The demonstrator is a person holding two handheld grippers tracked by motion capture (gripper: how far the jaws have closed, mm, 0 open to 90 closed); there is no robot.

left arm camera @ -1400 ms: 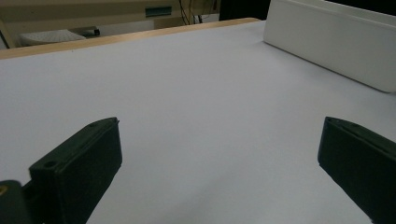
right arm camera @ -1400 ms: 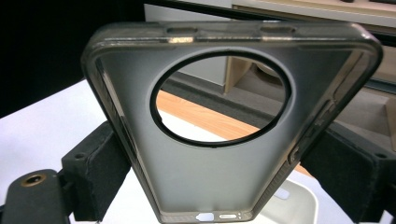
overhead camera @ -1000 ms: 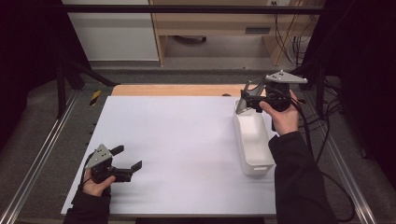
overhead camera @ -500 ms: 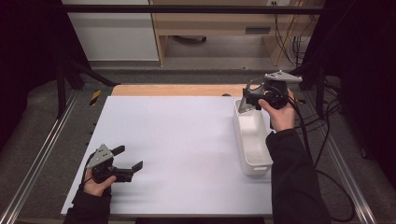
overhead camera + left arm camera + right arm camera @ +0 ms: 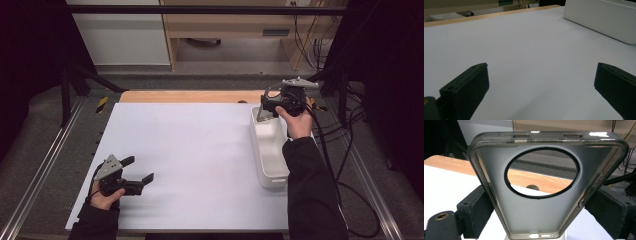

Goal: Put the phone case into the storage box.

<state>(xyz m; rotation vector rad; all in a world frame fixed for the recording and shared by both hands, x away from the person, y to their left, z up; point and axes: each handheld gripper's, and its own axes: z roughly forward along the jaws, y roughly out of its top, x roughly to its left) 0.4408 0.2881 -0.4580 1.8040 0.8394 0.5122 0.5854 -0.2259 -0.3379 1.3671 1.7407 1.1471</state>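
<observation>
Holding a translucent grey phone case [image 5: 541, 202] between its two black jaws, the right tool [image 5: 272, 106] sits above the far end of the white bin [image 5: 270, 150], at the right side of the bench [image 5: 200, 150]. In the right gripper view the case stands upright, jaws pressing its two long edges. Its large round camera cutout frames the wooden strip [image 5: 541, 178] at the bench's far edge. Side-button slots show along the case's upper rim, port openings at its lower rim. In the high view the case [image 5: 263, 113] reads as a pale sliver just over the bin's far wall; whether it touches the bin cannot be told.

The left tool [image 5: 137, 172] rests low at the near left of the bench, well apart from the bin. Its jaws are spread wide, nothing between them. The left gripper view shows bare white bench surface between them, with the bin's long side wall [image 5: 604, 17] at upper right.
</observation>
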